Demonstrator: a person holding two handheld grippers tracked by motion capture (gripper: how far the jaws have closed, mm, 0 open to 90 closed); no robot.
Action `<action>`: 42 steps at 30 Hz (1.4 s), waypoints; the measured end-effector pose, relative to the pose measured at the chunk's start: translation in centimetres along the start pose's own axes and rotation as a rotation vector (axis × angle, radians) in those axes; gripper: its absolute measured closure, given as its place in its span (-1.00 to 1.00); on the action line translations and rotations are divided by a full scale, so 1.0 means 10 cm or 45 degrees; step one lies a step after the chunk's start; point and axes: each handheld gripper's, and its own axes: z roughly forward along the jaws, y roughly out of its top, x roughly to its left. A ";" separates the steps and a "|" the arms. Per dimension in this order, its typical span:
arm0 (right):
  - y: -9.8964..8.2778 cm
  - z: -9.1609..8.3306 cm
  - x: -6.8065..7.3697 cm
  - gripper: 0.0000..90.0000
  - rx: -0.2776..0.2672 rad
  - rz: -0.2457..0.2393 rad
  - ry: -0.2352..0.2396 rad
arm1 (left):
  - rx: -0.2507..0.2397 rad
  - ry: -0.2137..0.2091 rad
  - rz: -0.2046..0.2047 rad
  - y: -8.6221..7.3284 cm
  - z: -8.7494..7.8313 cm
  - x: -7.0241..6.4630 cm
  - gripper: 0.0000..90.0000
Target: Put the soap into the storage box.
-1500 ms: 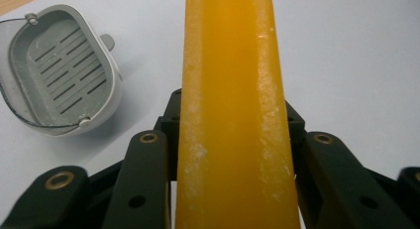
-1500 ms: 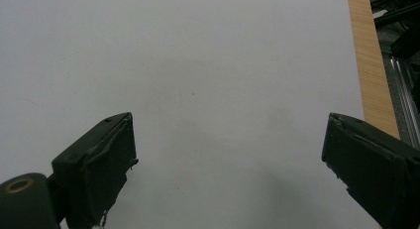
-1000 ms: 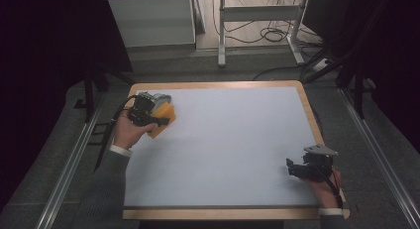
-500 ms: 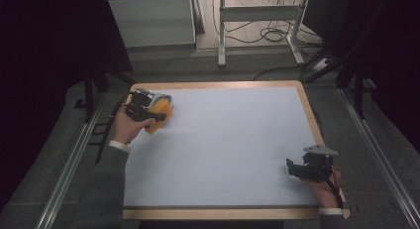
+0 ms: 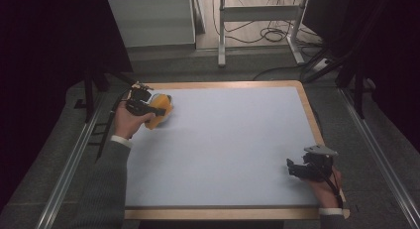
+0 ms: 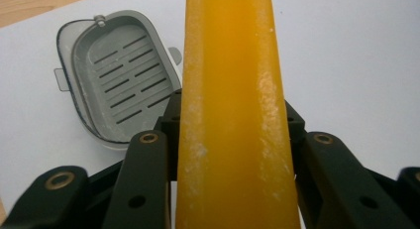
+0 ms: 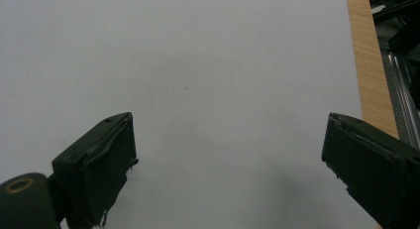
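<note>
My left gripper (image 5: 142, 106) is at the far left corner of the white table (image 5: 228, 140), shut on an orange soap-like bar (image 5: 161, 110). In the left gripper view the orange bar (image 6: 233, 90) stands on edge between the black jaws of the left gripper (image 6: 232, 116), which press on both its sides. Beyond it, a grey slotted soap dish (image 6: 116, 80) lies on the white surface. My right gripper (image 5: 297, 168) rests near the front right corner. In the right gripper view the right gripper (image 7: 228, 122) is open, with bare table between its jaws.
A wooden rim (image 5: 312, 115) borders the white table top. Metal rails (image 5: 69, 164) run along both sides on the floor. Behind the table stand a white cabinet (image 5: 151, 21) and a frame with cables (image 5: 267, 33).
My left hand has shifted a little toward the far edge with the orange bar still in its grip. The right hand has stayed in place.
</note>
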 end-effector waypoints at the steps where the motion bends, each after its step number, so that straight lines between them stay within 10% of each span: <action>1: 0.00 0.00 0.00 -0.85 0.000 0.000 0.000 | 0.000 0.000 -0.007 0.01 0.01 0.01 0.36; 42: -0.02 0.02 -0.04 -0.85 0.009 0.016 -0.007 | -0.017 0.042 -0.205 0.35 0.38 0.45 0.36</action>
